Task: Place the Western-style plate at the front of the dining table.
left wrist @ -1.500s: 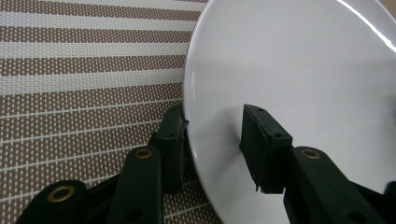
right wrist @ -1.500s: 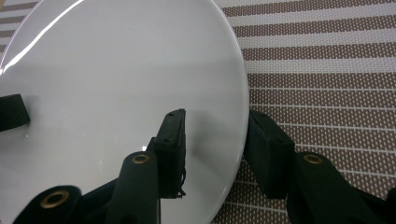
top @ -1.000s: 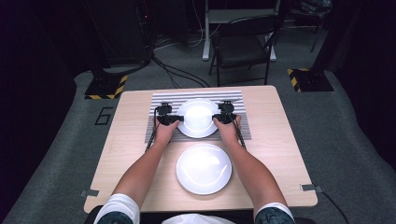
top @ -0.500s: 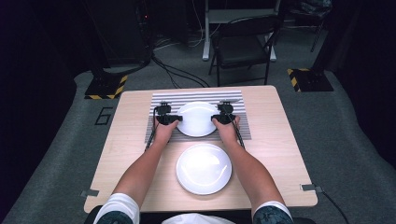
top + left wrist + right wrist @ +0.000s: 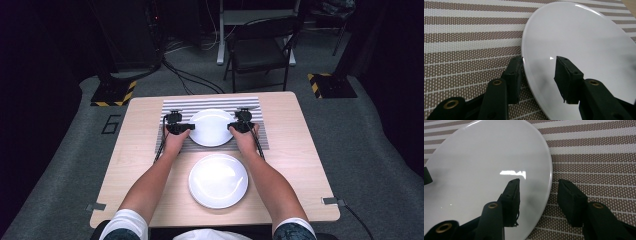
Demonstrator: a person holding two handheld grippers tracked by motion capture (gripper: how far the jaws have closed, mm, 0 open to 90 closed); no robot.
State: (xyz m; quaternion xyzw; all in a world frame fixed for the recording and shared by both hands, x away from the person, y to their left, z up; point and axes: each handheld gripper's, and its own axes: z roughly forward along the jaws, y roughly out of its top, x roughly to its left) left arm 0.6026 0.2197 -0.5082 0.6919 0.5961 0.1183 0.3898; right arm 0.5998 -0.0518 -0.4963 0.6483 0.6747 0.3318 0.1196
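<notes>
In the high view, 2 white plates sit on a wooden table (image 5: 135, 150). The far plate (image 5: 211, 127) lies on a striped mat (image 5: 210, 102) in the upper middle of the frame; the near plate (image 5: 218, 180) lies below it, on bare wood at the lower middle.

The left gripper (image 5: 182, 128) sits at the far plate's left edge and the right gripper (image 5: 234, 127) at its right edge, each in a hand whose forearm comes up from the bottom of the frame.

In the left gripper view, the plate's rim runs between the 2 black jaws: 1 jaw stands on the mat just beside the rim, at lower left, and the other hangs over the white face at lower right. The jaws have just been opening, and the pads do not press on the plate.

The right gripper view shows the same in mirror: 1 jaw over the plate at lower left, 1 over the mat at lower right, a gap around the rim, jaws likewise just opening.
</notes>
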